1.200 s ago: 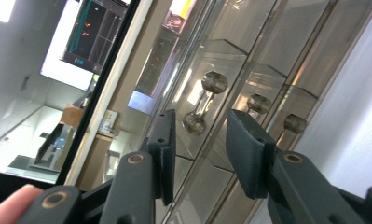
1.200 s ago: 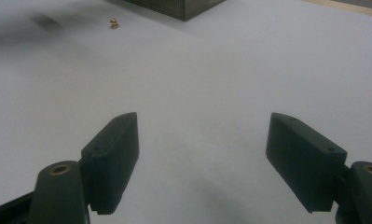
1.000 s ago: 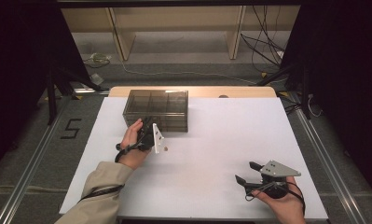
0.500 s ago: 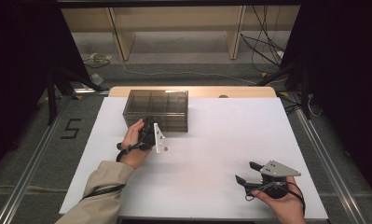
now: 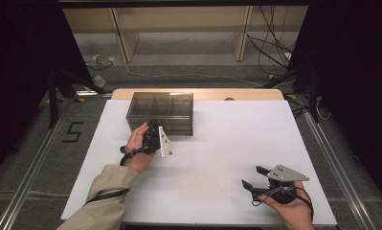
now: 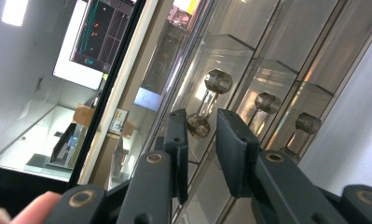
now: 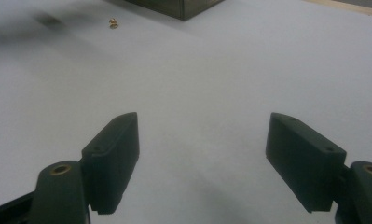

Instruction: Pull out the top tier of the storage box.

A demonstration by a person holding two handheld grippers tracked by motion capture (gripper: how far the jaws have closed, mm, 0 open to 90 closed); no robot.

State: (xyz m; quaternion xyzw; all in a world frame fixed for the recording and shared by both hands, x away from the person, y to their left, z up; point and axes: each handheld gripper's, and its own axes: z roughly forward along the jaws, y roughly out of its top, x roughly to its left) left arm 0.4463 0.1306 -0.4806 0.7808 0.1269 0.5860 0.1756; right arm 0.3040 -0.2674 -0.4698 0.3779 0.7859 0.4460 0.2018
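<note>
Now | left hand-held gripper [image 6: 200, 135] narrow, astride drawer knob [image 6: 207, 100] | right hand-held gripper [image 7: 202, 163] wide

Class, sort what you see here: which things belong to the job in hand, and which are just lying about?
Job in hand:
- left hand-held gripper, jaws apart around a drawer knob
- smoky clear drawer box

Lying about:
- small brass piece on the white table
- right hand-held gripper, open
</note>
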